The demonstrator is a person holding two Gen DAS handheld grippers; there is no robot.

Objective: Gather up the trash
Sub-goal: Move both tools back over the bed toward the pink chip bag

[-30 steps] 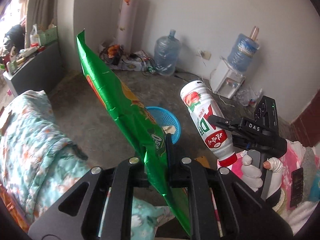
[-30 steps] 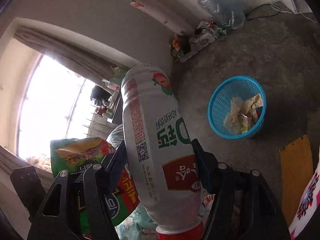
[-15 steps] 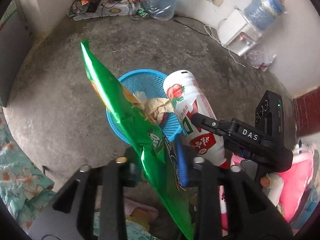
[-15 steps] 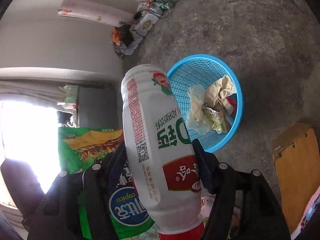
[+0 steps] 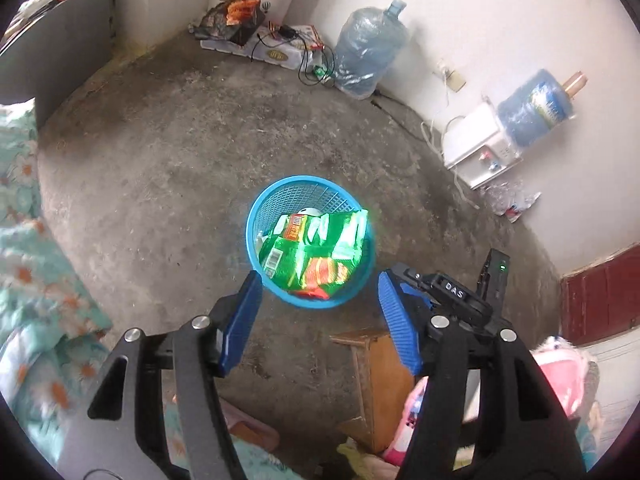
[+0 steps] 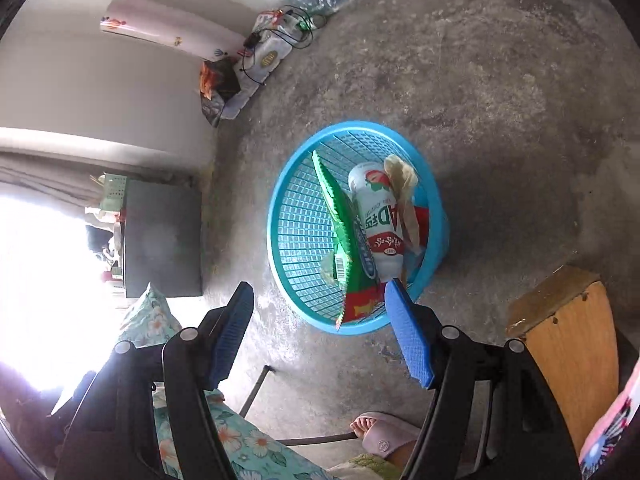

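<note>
Round blue plastic mesh basket (image 5: 256, 236) on the concrete floor (image 5: 160, 168) was recorded holding the crinkled green foil snack bag (image 5: 316, 256) and white plastic drink bottle (image 6: 378, 216), left tongs (image 5: 318, 324) and right tongs (image 6: 320, 334) spread wide and empty above it, presumably for release.

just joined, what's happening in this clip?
A person with two handheld grippers is collecting trash into a round blue plastic mesh basket on the concrete floor. At this moment both the left gripper and the right gripper hang over the basket with jaws wide apart and nothing in them. A green foil snack bag and a white plastic drink bottle with a red label lie inside the basket, beside some crumpled paper.
</note>
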